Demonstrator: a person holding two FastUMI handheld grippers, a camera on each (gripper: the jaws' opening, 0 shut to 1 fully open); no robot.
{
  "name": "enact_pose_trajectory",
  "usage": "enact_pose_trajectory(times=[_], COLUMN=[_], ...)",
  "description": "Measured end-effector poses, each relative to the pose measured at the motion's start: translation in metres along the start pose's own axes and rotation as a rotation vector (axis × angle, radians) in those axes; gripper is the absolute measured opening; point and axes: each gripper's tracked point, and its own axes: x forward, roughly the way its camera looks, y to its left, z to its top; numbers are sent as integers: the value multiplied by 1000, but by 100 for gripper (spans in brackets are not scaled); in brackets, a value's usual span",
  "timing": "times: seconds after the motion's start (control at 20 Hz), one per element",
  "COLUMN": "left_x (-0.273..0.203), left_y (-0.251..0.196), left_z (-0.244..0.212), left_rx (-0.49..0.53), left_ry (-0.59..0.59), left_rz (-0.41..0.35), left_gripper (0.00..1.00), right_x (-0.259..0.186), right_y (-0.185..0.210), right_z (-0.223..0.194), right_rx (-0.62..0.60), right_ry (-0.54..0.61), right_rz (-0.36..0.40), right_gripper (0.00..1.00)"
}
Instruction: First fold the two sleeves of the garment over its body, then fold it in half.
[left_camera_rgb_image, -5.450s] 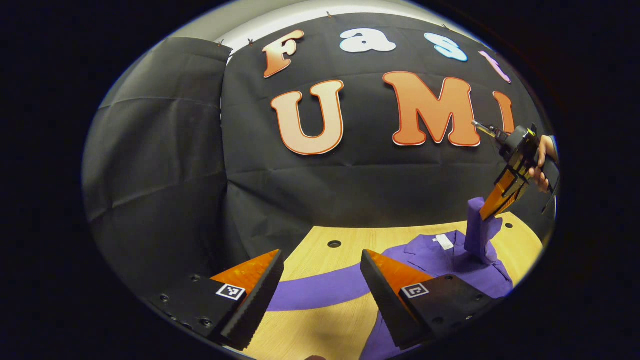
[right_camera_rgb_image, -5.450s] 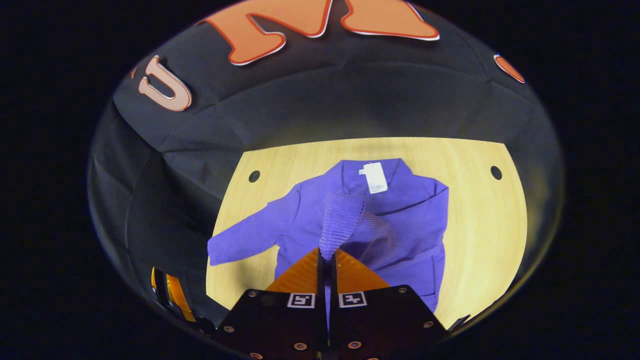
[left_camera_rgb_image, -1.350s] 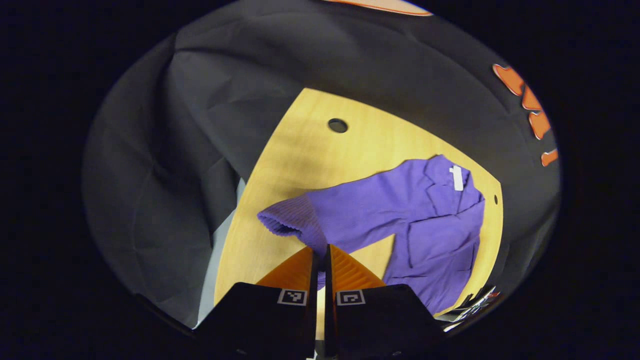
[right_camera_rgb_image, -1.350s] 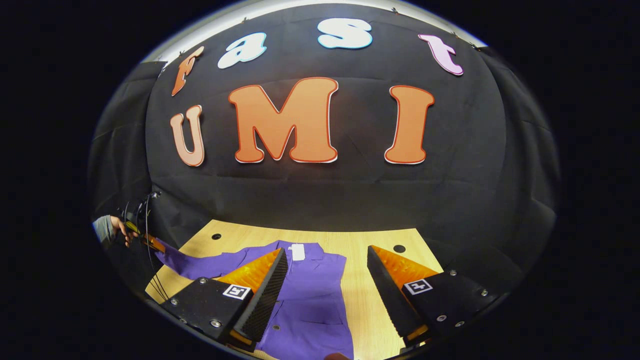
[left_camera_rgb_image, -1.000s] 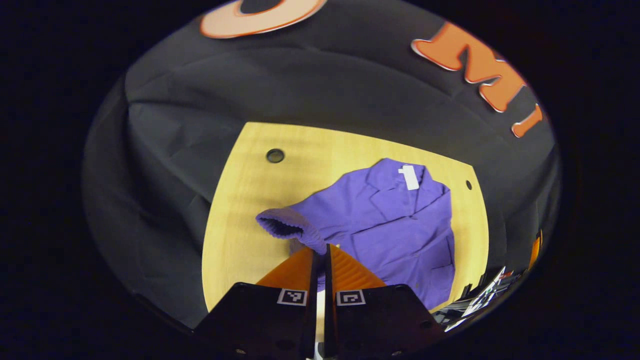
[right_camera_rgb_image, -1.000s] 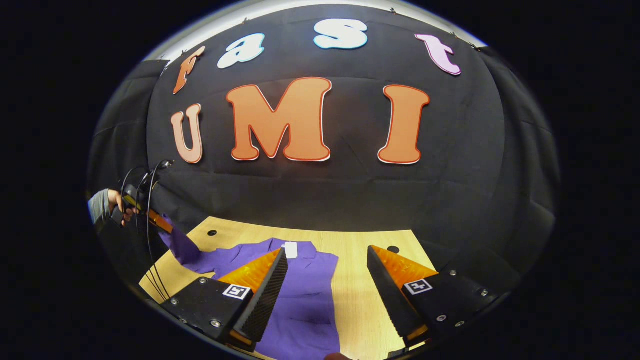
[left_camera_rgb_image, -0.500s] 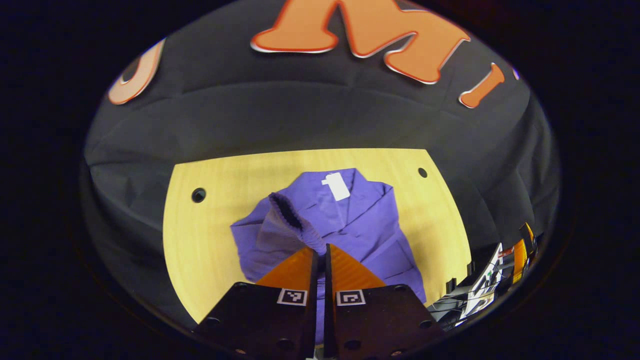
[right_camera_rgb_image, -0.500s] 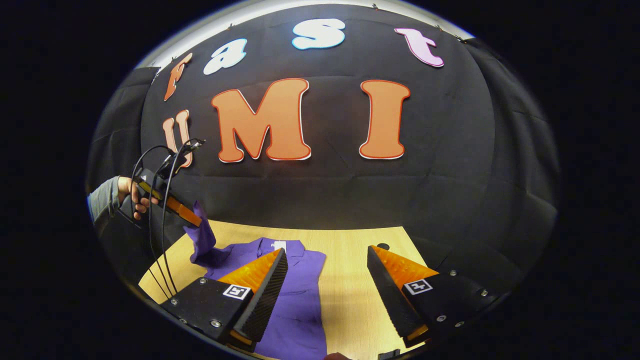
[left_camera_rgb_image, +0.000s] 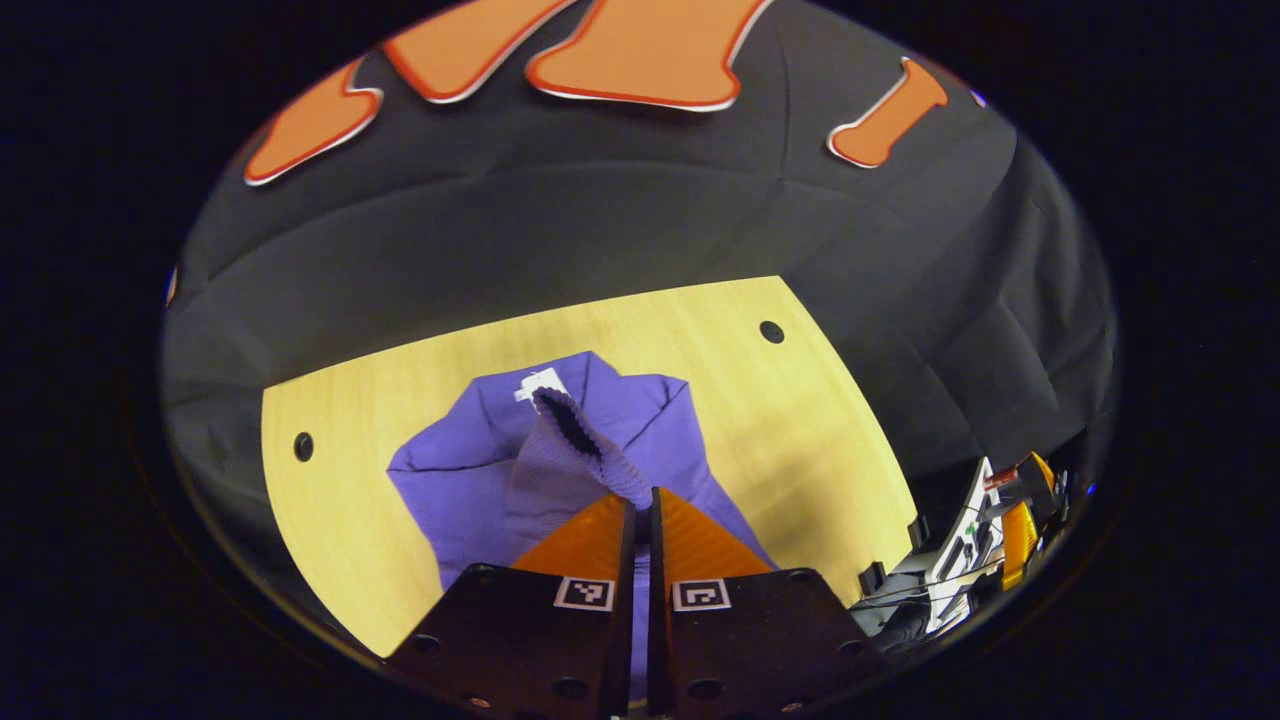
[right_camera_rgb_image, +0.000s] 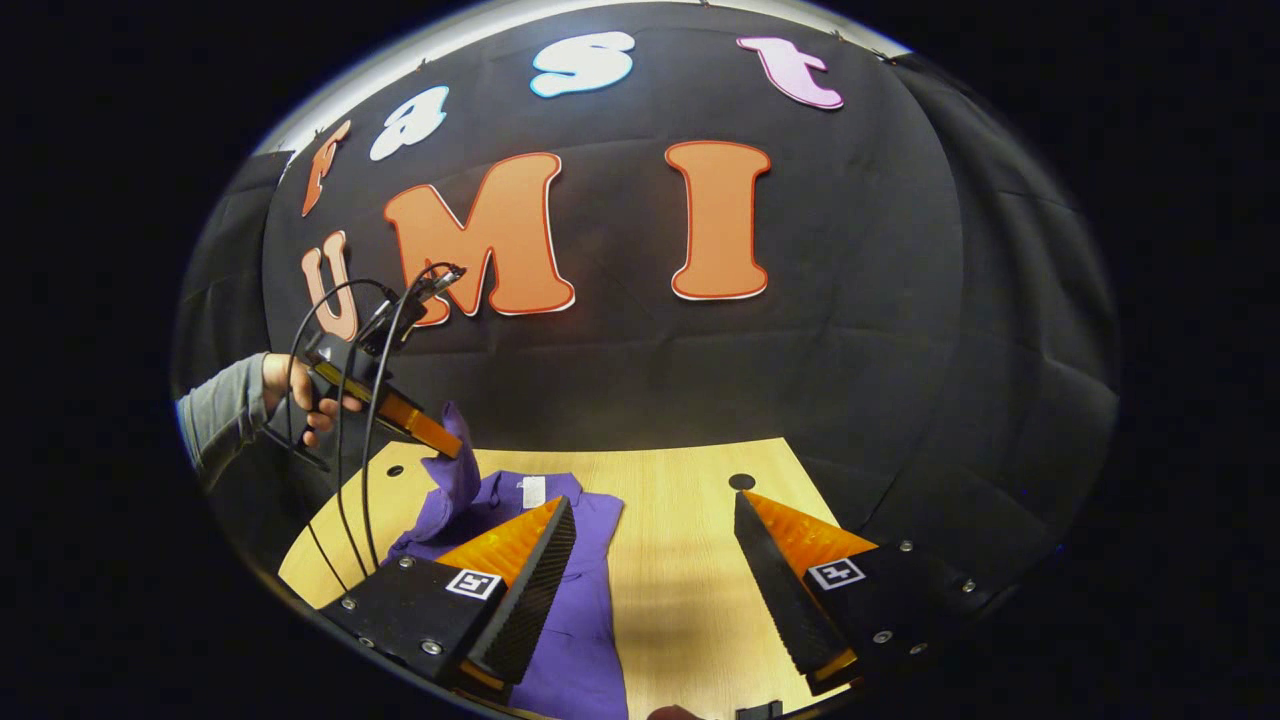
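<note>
A purple garment (left_camera_rgb_image: 455, 480) with a white neck tag (left_camera_rgb_image: 540, 382) lies on the light wooden table (left_camera_rgb_image: 800, 440). My left gripper (left_camera_rgb_image: 641, 505) is shut on the ribbed cuff of one sleeve (left_camera_rgb_image: 585, 450), held lifted above the garment's body. In the right gripper view that same gripper (right_camera_rgb_image: 450, 445) hangs at the left with the sleeve (right_camera_rgb_image: 458, 475) draped from it, a hand (right_camera_rgb_image: 290, 395) holding it. My right gripper (right_camera_rgb_image: 655, 525) stands open above the table, to the right of the garment (right_camera_rgb_image: 570, 610), nothing between its fingers.
The table has round holes near its corners (left_camera_rgb_image: 771, 331) (left_camera_rgb_image: 303, 446) (right_camera_rgb_image: 741, 481). Black cloth walls close the table's back and sides. Cables (right_camera_rgb_image: 350, 440) hang from the left gripper. Some equipment (left_camera_rgb_image: 985, 540) sits beyond the table's right edge.
The left gripper took hold of the left sleeve's cuff, lifted it and carried it inward over the garment's body. The right gripper let go of the other sleeve, which lies folded, and stays open.
</note>
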Motion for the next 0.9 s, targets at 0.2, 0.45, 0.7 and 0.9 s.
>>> enact_pose_trajectory(times=[0.2, 0.45, 0.7, 0.9], left_x=[19, 13, -28, -66], left_y=[-44, -37, 35, 79], left_z=[0, -10, -38, -76], left_rx=[7, 3, -6, -43], left_ry=[-5, -46, -151, -208], left_rz=[-102, -114, 70, 179], left_gripper=[23, 34, 74, 90], right_x=[7, 16, 22, 24], right_y=[-11, -9, 11, 30], right_z=[-11, -24, -44, -61], right_rx=[10, 15, -14, -54], right_ry=[29, 61, 117, 163], right_rz=[-5, 7, 35, 52], right_gripper=[95, 95, 96, 96])
